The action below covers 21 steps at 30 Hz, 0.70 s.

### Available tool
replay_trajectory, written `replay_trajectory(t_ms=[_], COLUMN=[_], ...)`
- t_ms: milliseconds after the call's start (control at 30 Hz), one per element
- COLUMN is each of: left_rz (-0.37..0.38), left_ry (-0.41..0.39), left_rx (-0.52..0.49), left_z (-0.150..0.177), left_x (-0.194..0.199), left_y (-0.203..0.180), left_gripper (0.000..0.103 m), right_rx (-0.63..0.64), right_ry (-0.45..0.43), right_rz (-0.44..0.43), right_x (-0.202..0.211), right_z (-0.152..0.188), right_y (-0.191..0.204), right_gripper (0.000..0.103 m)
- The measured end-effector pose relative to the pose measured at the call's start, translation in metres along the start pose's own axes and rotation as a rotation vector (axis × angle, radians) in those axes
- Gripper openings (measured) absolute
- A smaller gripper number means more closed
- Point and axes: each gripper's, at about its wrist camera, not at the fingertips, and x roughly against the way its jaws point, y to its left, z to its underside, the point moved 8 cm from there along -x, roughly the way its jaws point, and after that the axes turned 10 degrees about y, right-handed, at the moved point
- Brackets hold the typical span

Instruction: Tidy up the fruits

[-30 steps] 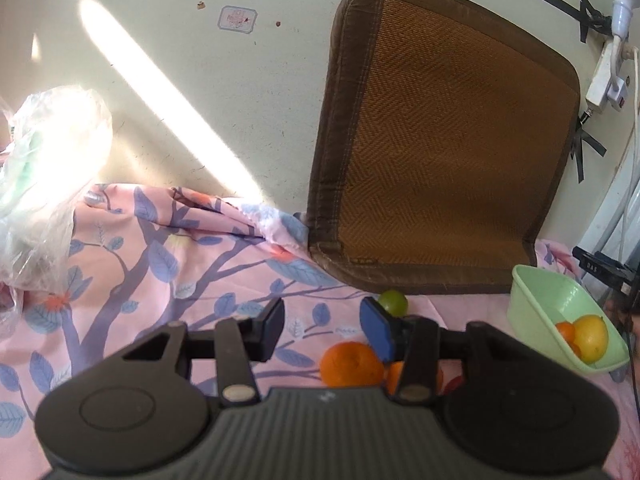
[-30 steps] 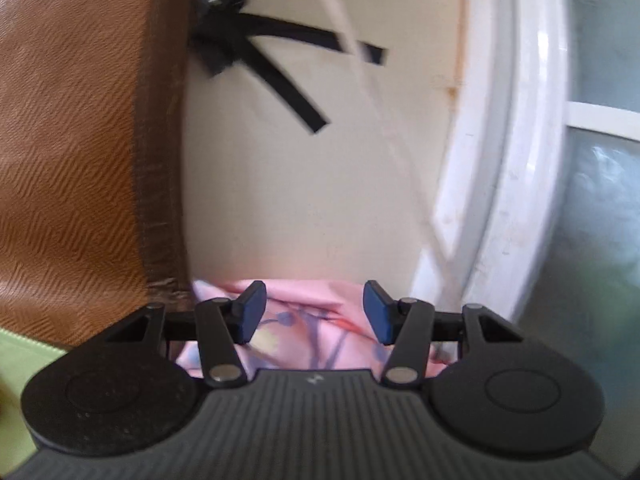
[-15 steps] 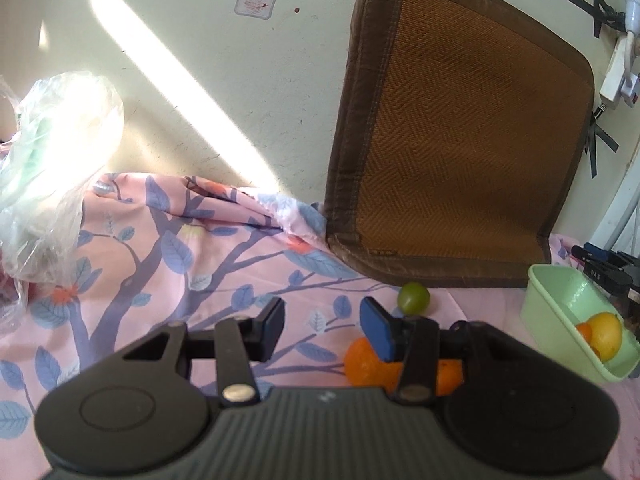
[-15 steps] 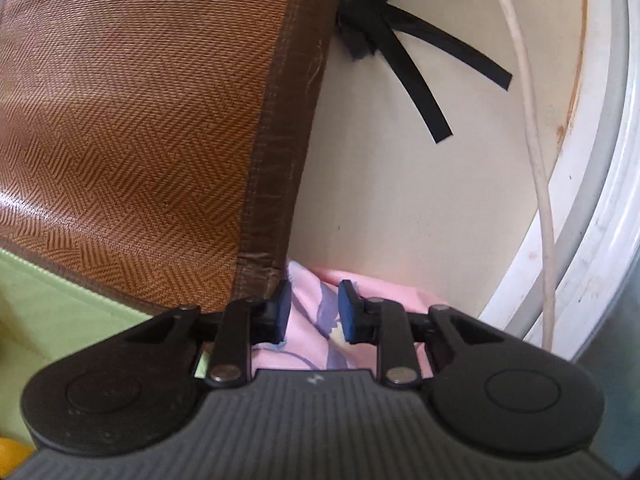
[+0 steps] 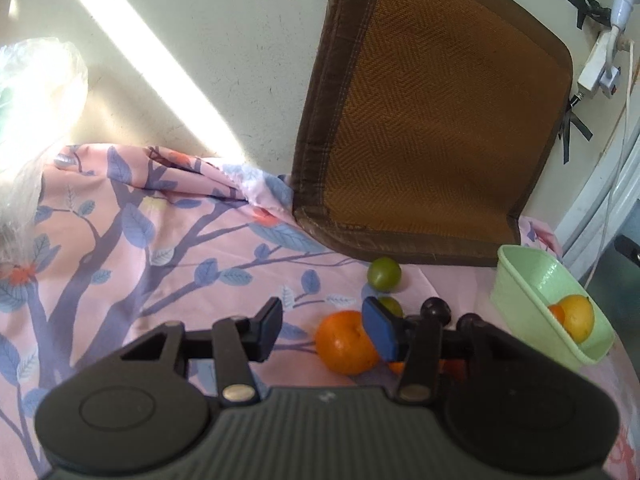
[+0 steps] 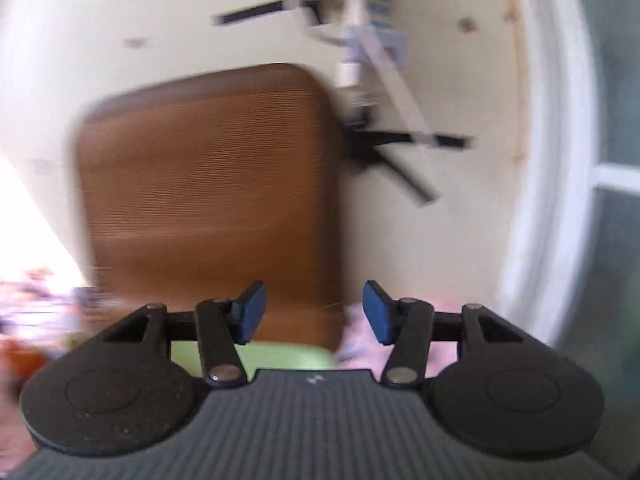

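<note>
In the left wrist view my left gripper (image 5: 322,330) is open and empty above the floral cloth. An orange (image 5: 344,342) lies just past its right finger, with a second orange partly hidden behind that finger. A green lime (image 5: 384,274) lies farther back, a smaller green fruit (image 5: 392,306) and a dark plum (image 5: 436,310) sit near the finger. A light green basket (image 5: 520,276) at the right holds a yellow-orange fruit (image 5: 576,316) and a small orange one. In the blurred right wrist view my right gripper (image 6: 314,312) is open and empty, raised above the green basket (image 6: 280,354).
A brown woven mat (image 5: 432,120) leans on the wall behind the fruit; it also shows in the right wrist view (image 6: 208,200). A clear plastic bag (image 5: 36,92) sits at the far left. A white power strip and cables (image 5: 600,68) hang at the right by a window frame.
My left gripper has drawn back and turned slightly, so more fruit shows. My right gripper narrowed, then opened wide again, and swung up and left, away from the basket.
</note>
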Motion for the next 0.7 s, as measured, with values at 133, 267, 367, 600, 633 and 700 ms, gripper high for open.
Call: replay_trajectory(t_ms=[133,267,367,600,633,700], left_rz=[0.032,0.029,0.053,0.132,0.142,0.155], left_ry=[0.009,0.001,-0.018,0.020,0.023,0.020], left_rx=[0.003,-0.016,-0.004,0.047,0.043,0.042], left_z=[0.002,0.003,0.002,0.006,0.008,0.008], left_x=[-0.008,-0.006,0.002,-0.007,-0.008,-0.008], left_y=[-0.004,-0.008,-0.004,-0.001,-0.002,-0.004], left_gripper=[0.052,0.052,0.052,0.053,0.055,0.060], right_rx=[0.114,0.238,0.227,0.236,0.253,0.294], right_ry=[0.102,0.196,0.247,0.323,0.318,0.329], right_rz=[-0.259,-0.397,-0.421,-0.434,-0.417,-0.383], right_x=[0.000,-0.020,-0.038,-0.076,-0.078,-0.085], right_z=[0.030,0.054,0.059,0.064,0.065,0.069], right_y=[0.095,0.176,0.204,0.228,0.230,0.229], right_gripper=[0.042,0.036,0.036,0.040,0.042,0.042])
